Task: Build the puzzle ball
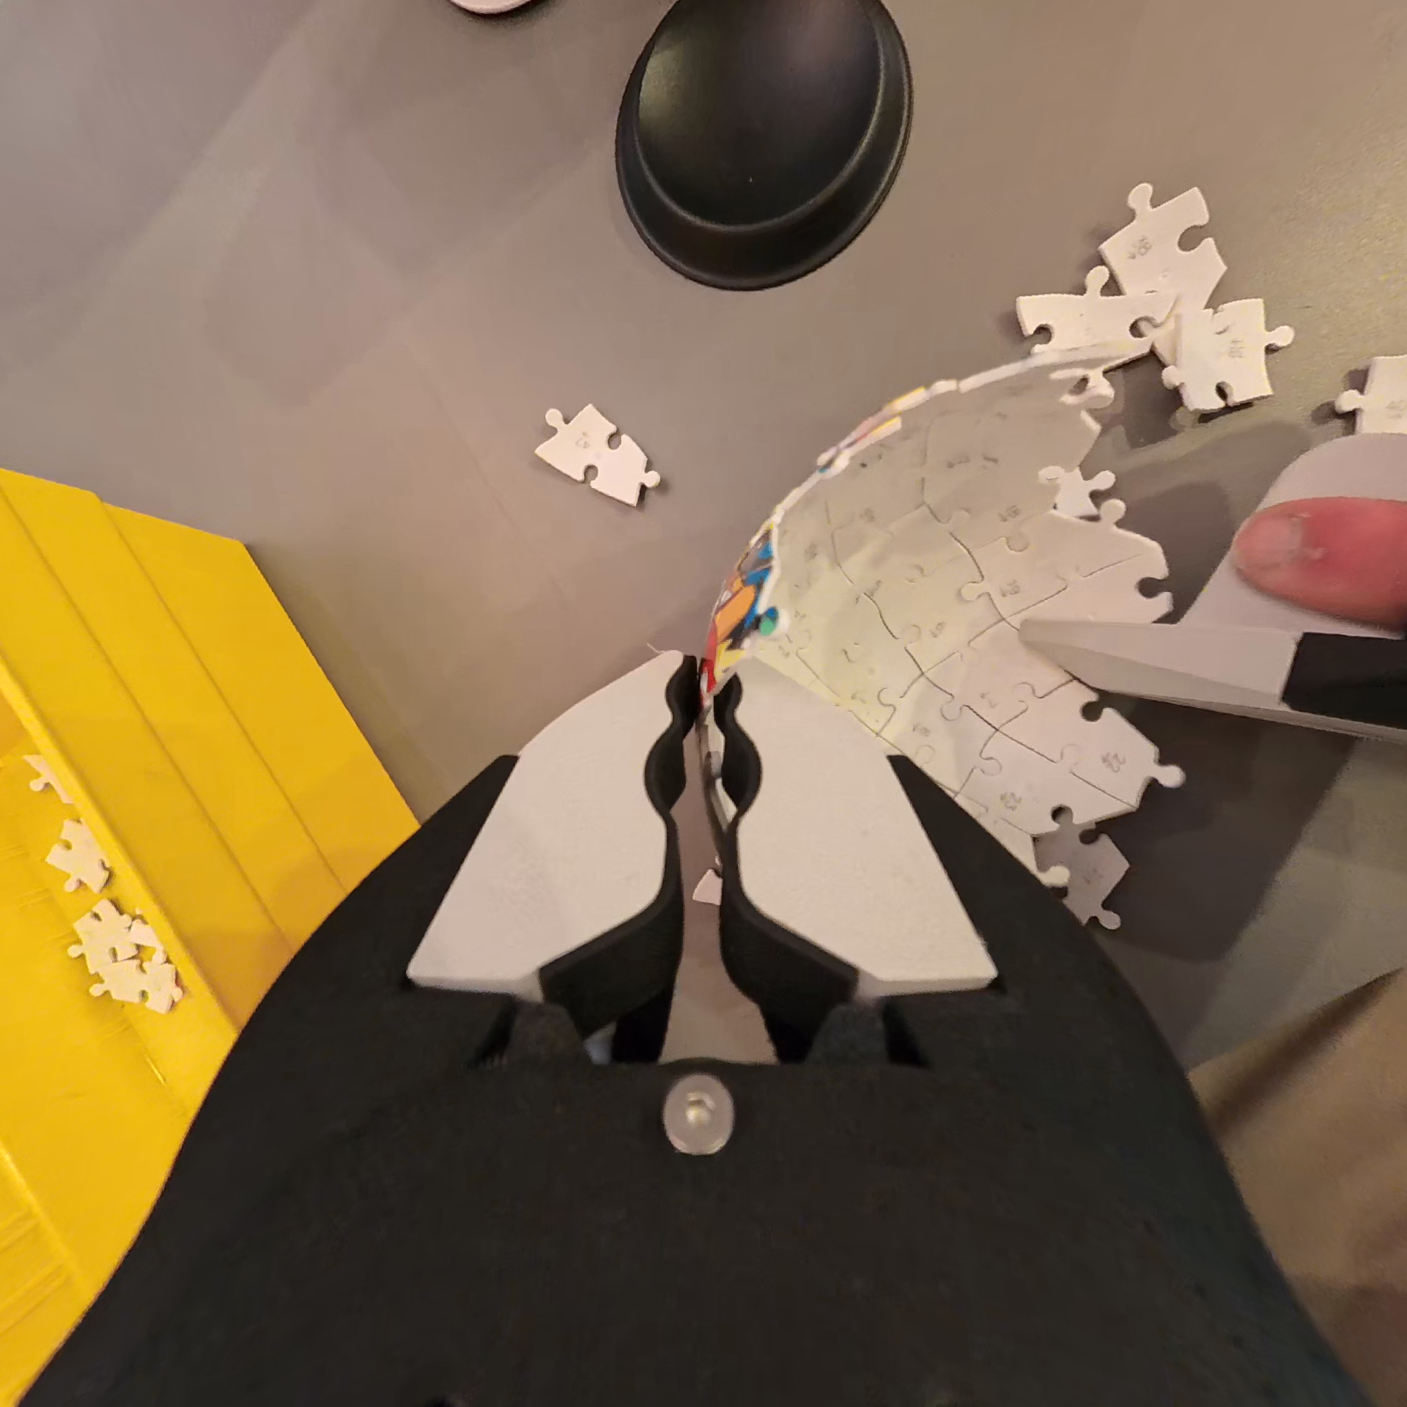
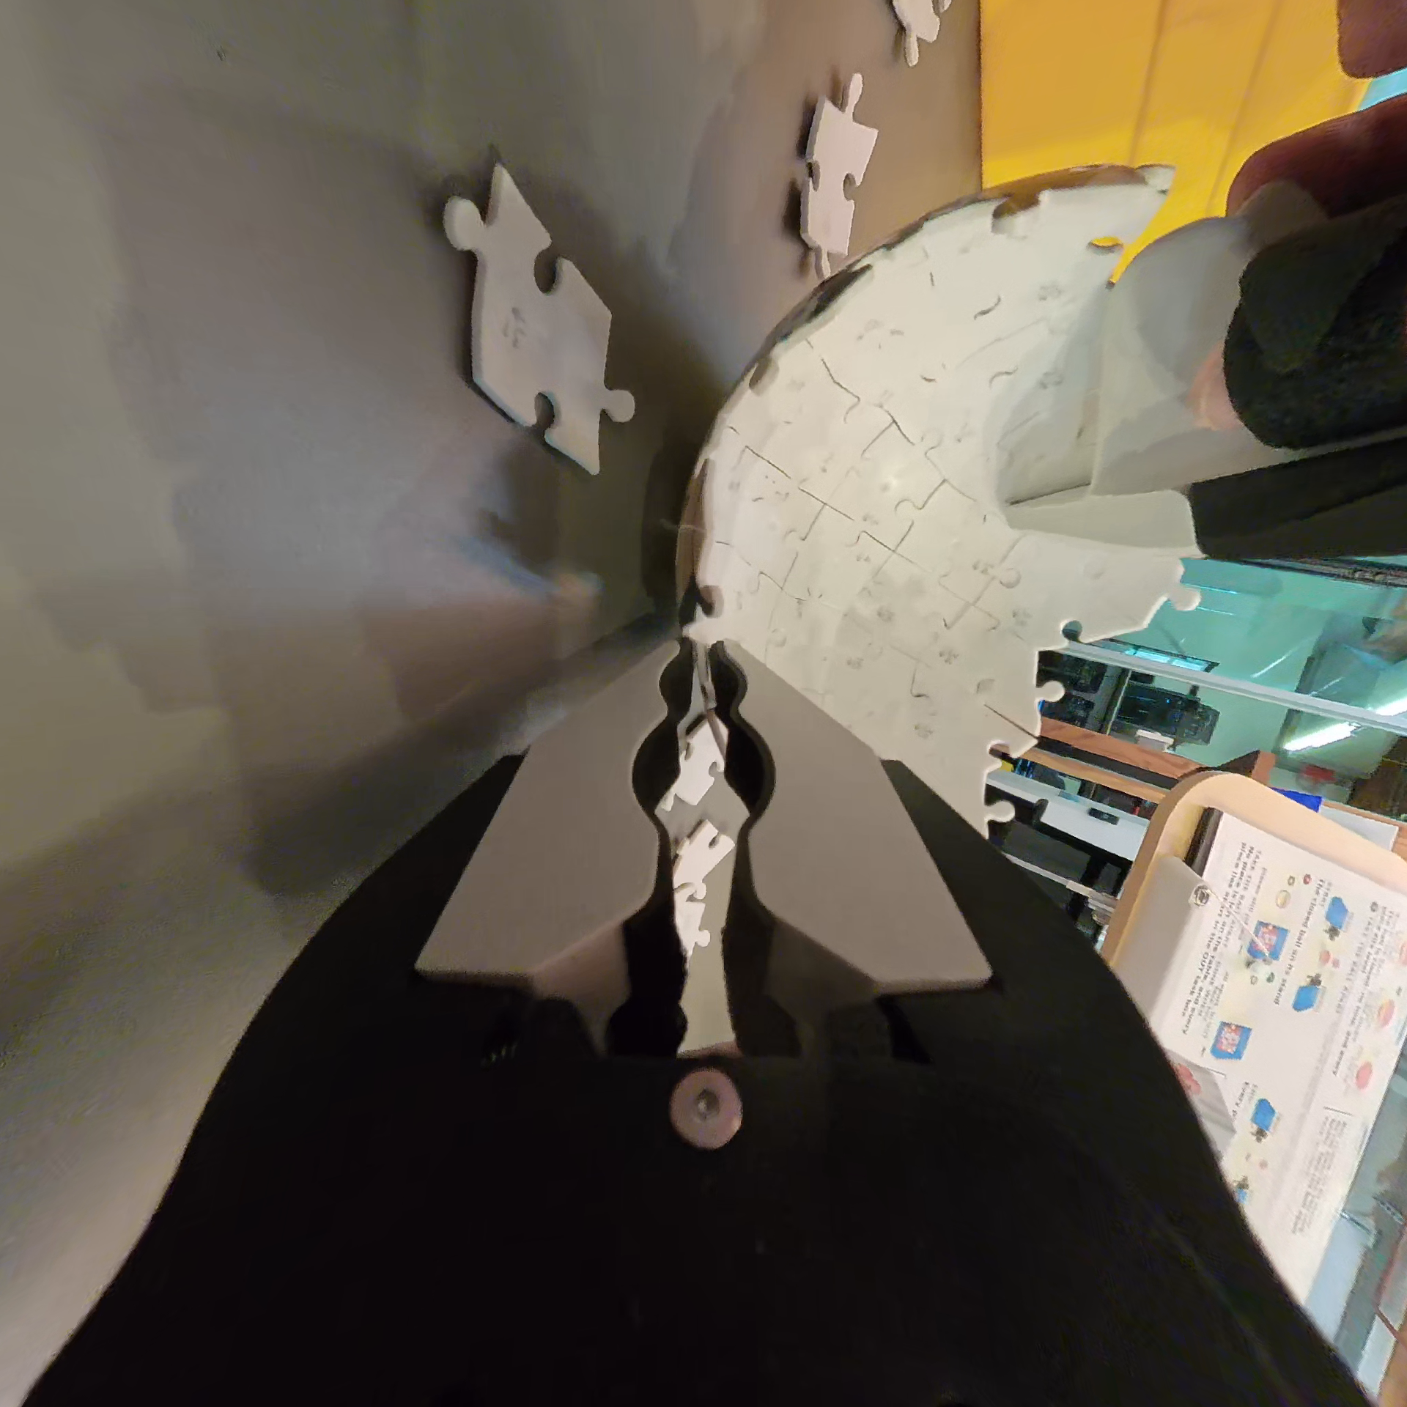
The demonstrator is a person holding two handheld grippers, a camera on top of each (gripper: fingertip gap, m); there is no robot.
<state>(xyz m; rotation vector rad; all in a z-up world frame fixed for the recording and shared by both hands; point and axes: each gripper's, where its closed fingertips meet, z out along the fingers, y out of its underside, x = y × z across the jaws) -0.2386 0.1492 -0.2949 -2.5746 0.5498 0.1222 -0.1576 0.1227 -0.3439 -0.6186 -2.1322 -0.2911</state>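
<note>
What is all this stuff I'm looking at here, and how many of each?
Half-built puzzle ball: one, white inside, colourful outside, held above the grey table.
Loose puzzle pieces: several, white, on the table, one alone.
Dome-shaped stand: one, black, far side of the table.
Bin: one, yellow, left, with more white pieces.
Instruction sheet: one, white, beside the table.
Left tool: shut on the ball's rim.
Right tool: shut on the ball's rim.
Fingertip: one, on the right tool.

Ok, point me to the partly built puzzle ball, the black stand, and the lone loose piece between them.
partly built puzzle ball (image 1: pixel 967 601), left wrist view, on its white inner face.
black stand (image 1: pixel 761 137), left wrist view, on its dome.
loose piece (image 1: pixel 598 455), left wrist view, on its middle.
</note>
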